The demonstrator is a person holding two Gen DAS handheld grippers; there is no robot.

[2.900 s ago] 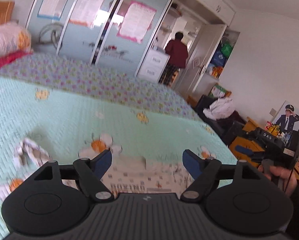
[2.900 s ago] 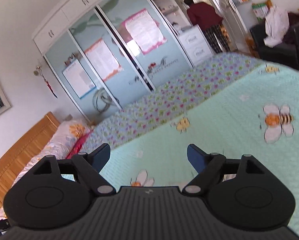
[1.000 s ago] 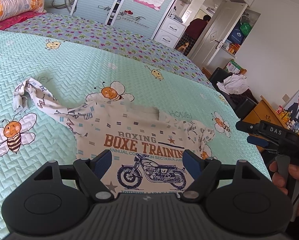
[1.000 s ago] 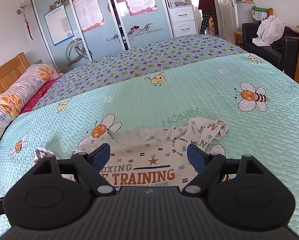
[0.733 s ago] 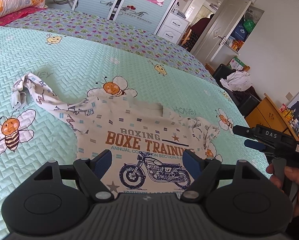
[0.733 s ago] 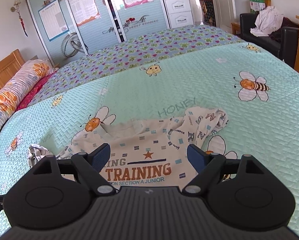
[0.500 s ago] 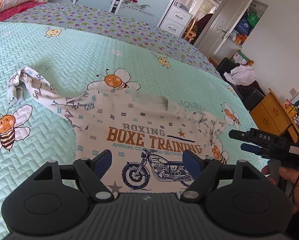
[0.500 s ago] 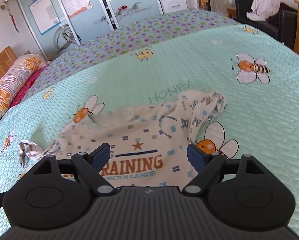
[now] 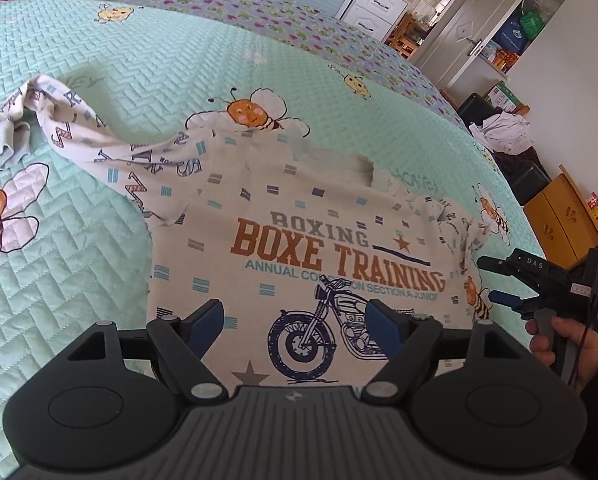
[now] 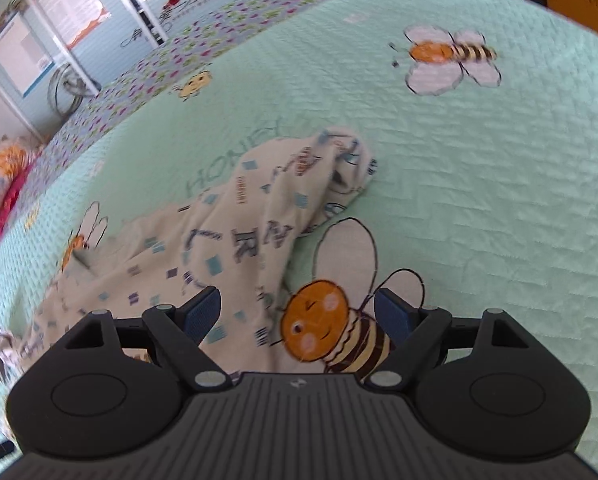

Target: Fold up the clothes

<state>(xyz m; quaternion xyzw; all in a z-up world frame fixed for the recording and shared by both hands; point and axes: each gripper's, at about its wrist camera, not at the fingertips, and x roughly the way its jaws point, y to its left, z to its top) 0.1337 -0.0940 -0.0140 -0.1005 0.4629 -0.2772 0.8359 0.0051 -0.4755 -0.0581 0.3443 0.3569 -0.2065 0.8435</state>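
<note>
Left wrist view: shirt laid face-up on quilt, nothing folded yet; one sleeve trailed far left, other bunched at right. Left gripper held wide open over near hem, nothing gripped. Right gripper seen at right, open, in hand.

Right wrist view: right gripper wide open, empty, above bunched sleeve. Approach step judged; next, sleeve to be pinched and spread.
</note>
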